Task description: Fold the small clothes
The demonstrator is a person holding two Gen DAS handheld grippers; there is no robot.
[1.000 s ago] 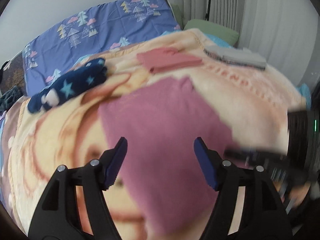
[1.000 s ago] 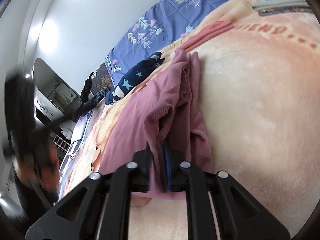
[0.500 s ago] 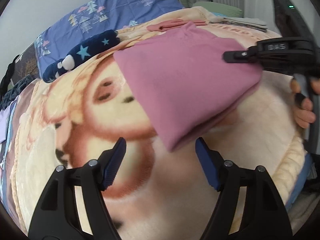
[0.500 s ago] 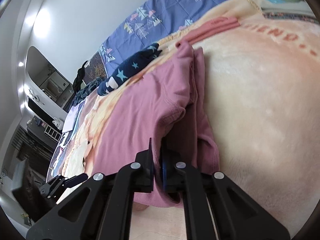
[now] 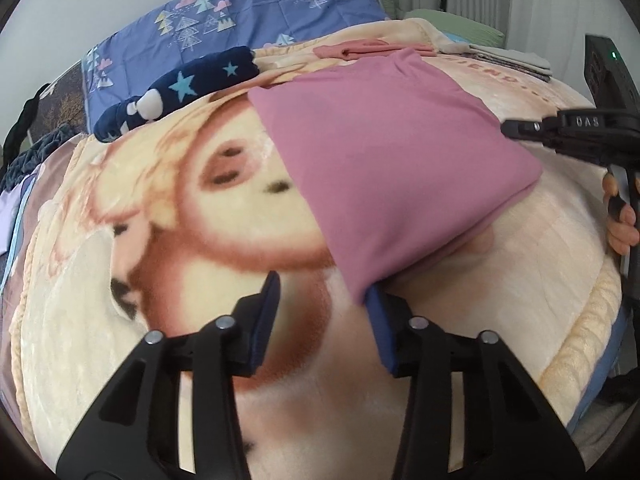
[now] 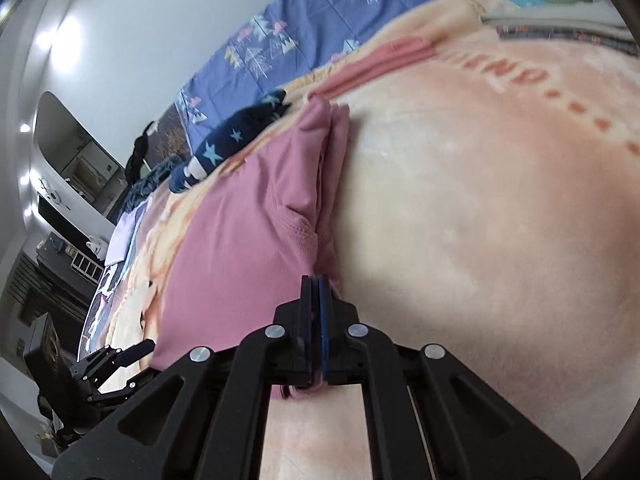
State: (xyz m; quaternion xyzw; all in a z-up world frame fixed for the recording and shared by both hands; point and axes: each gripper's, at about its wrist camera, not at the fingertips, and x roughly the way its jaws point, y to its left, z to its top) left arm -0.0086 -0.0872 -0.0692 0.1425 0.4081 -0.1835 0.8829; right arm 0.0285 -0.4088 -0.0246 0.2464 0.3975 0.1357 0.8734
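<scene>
Pink garment (image 5: 384,168) lies folded on the printed blanket (image 5: 168,240) on the bed. Right tongs (image 6: 318,284) clamped tight on its near right edge, cloth pinched btwn pads. Left tongs (image 5: 320,292) closing at the near left corner; the corner tip touches one pad, not yet gripped. Navy star garment (image 5: 188,84) lies farther back, w/ folded pieces beyond.

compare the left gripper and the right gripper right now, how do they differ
The left gripper has a gap between its jaws, which are closing at the near corner of the mauve garment; the right gripper is shut on the garment's edge. Both are black with blue pads, working on the same garment.
</scene>
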